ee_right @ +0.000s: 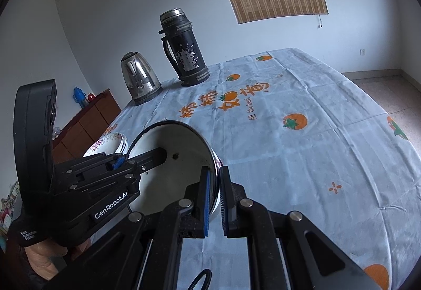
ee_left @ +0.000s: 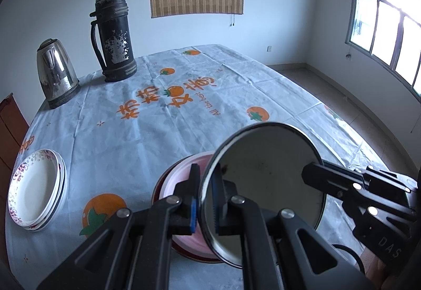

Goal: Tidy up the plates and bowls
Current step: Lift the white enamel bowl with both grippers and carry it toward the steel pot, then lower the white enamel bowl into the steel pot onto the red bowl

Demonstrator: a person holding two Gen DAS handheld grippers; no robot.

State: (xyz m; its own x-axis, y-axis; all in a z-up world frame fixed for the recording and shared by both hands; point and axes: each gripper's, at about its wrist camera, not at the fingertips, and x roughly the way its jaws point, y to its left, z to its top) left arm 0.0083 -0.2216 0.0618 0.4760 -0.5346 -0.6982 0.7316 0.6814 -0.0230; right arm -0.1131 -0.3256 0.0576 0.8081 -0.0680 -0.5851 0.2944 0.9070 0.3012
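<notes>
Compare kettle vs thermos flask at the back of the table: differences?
The kettle is short, cone-shaped, shiny bare steel; the flask is tall, cylindrical, black with flaking paint. The flask's side handle shows; the kettle's doesn't. Both stand upright, apart, on the tablecloth.

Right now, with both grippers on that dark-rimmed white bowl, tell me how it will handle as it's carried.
The bowl looks rigid: its rim stays round though the left gripper and right gripper pinch opposite edges. Its glossy surface suggests it could slip between the fingers. It is probably enamel, so light but apt to chip if dropped on the pink dish.
</notes>
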